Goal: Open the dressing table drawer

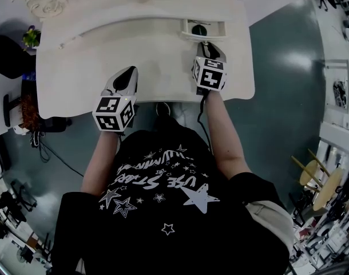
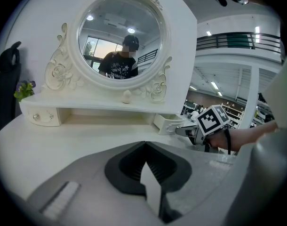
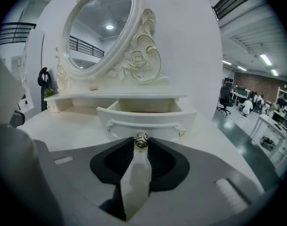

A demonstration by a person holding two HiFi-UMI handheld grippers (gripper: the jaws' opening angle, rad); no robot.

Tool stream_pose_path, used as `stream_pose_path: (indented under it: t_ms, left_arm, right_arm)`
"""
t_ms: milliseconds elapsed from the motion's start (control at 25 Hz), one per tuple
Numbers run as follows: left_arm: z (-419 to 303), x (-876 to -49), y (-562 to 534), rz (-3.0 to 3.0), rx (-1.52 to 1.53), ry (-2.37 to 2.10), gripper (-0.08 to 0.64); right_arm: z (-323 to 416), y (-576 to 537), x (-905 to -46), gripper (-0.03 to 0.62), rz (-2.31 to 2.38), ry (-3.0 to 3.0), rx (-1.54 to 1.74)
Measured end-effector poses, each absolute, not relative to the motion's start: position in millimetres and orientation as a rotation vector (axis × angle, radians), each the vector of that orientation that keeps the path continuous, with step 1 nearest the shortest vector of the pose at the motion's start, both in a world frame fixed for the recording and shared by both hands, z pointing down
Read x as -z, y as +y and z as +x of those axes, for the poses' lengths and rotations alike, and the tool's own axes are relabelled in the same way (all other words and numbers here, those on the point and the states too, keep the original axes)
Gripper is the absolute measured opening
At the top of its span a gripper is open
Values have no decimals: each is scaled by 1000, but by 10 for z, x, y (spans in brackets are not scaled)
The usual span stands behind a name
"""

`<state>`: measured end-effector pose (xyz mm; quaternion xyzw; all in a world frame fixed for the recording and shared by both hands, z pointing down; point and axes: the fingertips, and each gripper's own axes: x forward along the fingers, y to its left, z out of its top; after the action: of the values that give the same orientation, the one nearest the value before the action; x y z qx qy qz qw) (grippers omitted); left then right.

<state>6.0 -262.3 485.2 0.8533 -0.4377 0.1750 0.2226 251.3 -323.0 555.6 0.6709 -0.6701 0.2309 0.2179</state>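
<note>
The white dressing table (image 1: pixel 106 56) has a small right-hand drawer (image 1: pixel 203 30) that stands pulled out from under the mirror shelf. In the right gripper view the drawer (image 3: pixel 146 121) shows its open, hollow inside, and its metal knob (image 3: pixel 141 140) sits pinched between the jaw tips. My right gripper (image 3: pixel 141 142) is shut on that knob; the head view shows my right gripper (image 1: pixel 206 46) right at the drawer front. My left gripper (image 1: pixel 127 73) hovers over the tabletop with its jaws shut on nothing (image 2: pixel 144 145), well left of the drawer (image 2: pixel 169 124).
An oval mirror (image 2: pixel 120 36) in a carved white frame rises behind the shelf. A second small drawer (image 2: pixel 40 117) sits closed at the shelf's left end. A small green plant (image 1: pixel 31 37) and a black chair (image 1: pixel 8 56) stand left of the table.
</note>
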Motion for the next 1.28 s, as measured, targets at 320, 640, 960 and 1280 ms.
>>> stream_pose_path:
  t_ms: [320,640,960,1280]
  left_arm:
    - [28,-4848,-2570,2357,-469,-1211,2]
    - [-40,-4770,-2425,2376,-439,-1195,2]
    - [-370,-4570,-2137,2423,-398,-1181,2]
    - [-828,-4346,-1788,2473,-344,-1178,2]
  right_arm:
    - [2515,-3216,-5551,127,1870,-1848,-649]
    - [2516,-3028,-5412,189,1901,-1848,-634]
    - [2222,-2663,-5076,189,1945,-1865,-594]
    - [1694,-2270,-4615,165,1997,-1916,-523]
